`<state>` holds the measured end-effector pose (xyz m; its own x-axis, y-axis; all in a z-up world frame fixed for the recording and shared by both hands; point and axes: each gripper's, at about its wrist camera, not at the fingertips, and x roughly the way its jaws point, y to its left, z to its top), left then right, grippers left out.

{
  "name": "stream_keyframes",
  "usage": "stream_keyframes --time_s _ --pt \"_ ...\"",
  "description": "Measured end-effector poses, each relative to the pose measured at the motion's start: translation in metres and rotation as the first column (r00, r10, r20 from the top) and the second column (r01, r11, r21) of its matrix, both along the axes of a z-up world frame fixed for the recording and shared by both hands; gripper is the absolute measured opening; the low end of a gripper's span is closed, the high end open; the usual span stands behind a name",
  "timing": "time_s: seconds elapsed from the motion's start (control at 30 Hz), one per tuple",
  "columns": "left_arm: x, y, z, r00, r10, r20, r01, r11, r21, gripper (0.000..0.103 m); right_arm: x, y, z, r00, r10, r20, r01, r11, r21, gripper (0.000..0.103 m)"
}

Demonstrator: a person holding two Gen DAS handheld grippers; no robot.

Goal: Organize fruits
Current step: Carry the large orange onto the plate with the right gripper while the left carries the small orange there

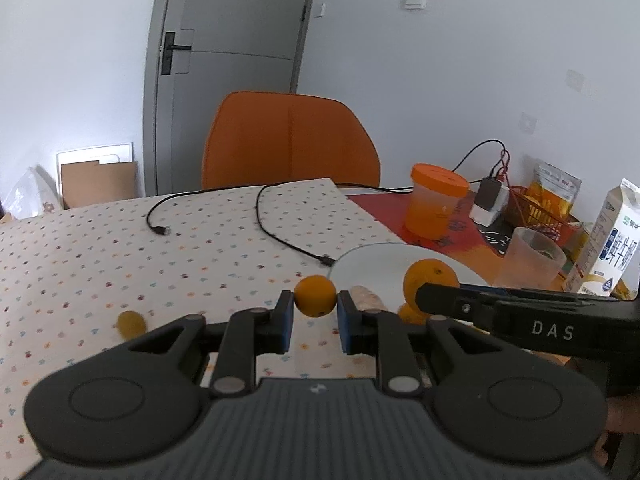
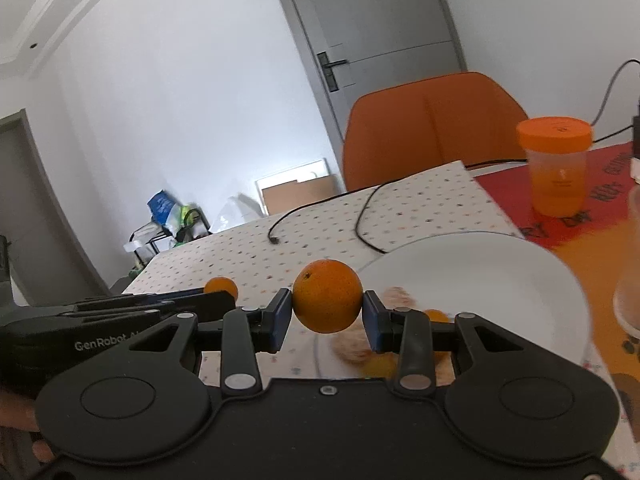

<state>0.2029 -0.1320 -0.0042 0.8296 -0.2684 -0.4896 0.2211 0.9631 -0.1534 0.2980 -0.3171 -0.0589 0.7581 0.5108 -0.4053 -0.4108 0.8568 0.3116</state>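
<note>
My left gripper (image 1: 315,308) is shut on a small orange fruit (image 1: 315,295) and holds it above the dotted tablecloth, just left of the white plate (image 1: 372,258). My right gripper (image 2: 327,314) is shut on a larger orange (image 2: 327,295) at the plate's (image 2: 500,280) left rim. In the left wrist view the right gripper (image 1: 520,320) reaches in from the right with that orange (image 1: 430,274). In the right wrist view the left gripper (image 2: 120,312) shows at left with its small fruit (image 2: 221,286). Blurred fruit (image 2: 356,344) lies under the right gripper. Another small orange fruit (image 1: 130,323) lies on the cloth.
Two black cables (image 1: 280,232) lie across the tablecloth (image 1: 120,248). An orange-lidded jar (image 1: 436,200), a frosted cup (image 1: 530,260), a milk carton (image 1: 608,240) and a charger (image 1: 490,200) stand at the right. An orange chair (image 1: 290,140) is behind the table.
</note>
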Motion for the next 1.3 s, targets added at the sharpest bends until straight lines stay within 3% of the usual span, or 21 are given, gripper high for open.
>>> stream_keyframes --time_s 0.63,1.3 --pt "0.020 -0.048 -0.003 0.998 -0.062 -0.006 0.062 0.997 0.037 0.021 -0.007 -0.063 -0.016 0.993 -0.115 0.001 0.115 0.993 0.002 0.036" --pt "0.058 -0.074 -0.025 0.992 -0.104 -0.072 0.106 0.994 0.032 0.021 0.008 -0.076 -0.041 0.987 -0.155 -0.048 0.156 0.988 0.006 0.040"
